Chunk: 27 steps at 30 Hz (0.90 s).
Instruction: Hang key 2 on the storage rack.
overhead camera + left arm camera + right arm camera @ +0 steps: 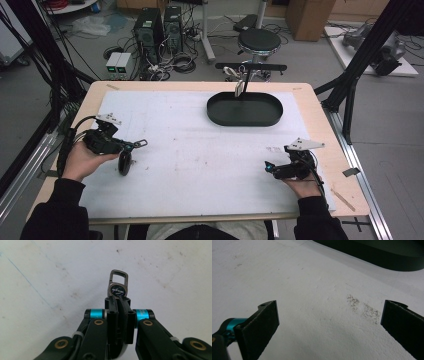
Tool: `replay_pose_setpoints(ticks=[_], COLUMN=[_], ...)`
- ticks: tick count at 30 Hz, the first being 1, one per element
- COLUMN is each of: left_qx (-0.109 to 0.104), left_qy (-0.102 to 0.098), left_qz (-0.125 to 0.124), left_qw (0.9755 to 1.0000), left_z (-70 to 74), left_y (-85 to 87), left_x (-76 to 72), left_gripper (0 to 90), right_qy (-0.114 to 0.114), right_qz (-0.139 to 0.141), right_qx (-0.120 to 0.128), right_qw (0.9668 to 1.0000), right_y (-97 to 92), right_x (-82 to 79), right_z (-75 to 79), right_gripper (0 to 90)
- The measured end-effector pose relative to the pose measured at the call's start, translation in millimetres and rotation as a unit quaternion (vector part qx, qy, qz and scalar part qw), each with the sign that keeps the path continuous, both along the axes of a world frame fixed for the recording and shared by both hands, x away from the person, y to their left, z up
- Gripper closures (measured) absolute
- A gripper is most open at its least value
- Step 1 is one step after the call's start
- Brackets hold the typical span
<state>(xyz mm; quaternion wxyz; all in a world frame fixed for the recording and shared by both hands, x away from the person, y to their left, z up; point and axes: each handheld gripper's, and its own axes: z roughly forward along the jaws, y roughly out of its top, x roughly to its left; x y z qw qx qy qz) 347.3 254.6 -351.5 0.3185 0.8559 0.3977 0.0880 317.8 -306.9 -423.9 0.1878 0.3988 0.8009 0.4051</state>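
Observation:
My left gripper (131,145) is at the table's left side, shut on a black key fob. The fob's metal loop (141,143) sticks out past the jaw tips, and its dark oval body (124,163) hangs below the gripper, just above the white mat. In the left gripper view the jaws (118,301) pinch the fob just under a round logo badge and the rectangular metal loop (118,280). My right gripper (268,166) rests low at the right front. Its jaws (329,312) are wide open over bare mat with nothing between them.
A black oval tray (245,120) sits at the back centre of the white mat (200,150), and its rim (372,255) shows at the top of the right gripper view. A black bar on a stand (250,66) rises behind the tray. A stool and computer cases stand beyond the table.

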Motion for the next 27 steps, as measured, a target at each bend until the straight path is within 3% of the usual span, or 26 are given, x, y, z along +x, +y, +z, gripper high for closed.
replay_pose_setpoints(ticks=[16, 27], left_qx=[0.009, 0.018], left_qy=[-0.032, -0.053], left_qz=[-0.030, -0.056], left_qw=[0.9990, 0.9969], left_z=[27.9, 49.5], left_y=[-28.7, -53.7], left_x=[15.2, 27.1], left_gripper=[85.3, 85.2], right_qy=[0.001, 0.000], right_qz=[-0.001, -0.001], right_qx=[-0.001, 0.001], right_qw=[1.0000, 1.0000], right_y=[-0.8, -1.1], right_x=[0.0, -0.1], right_z=[0.1, 0.1], right_gripper=[0.8, 0.8])
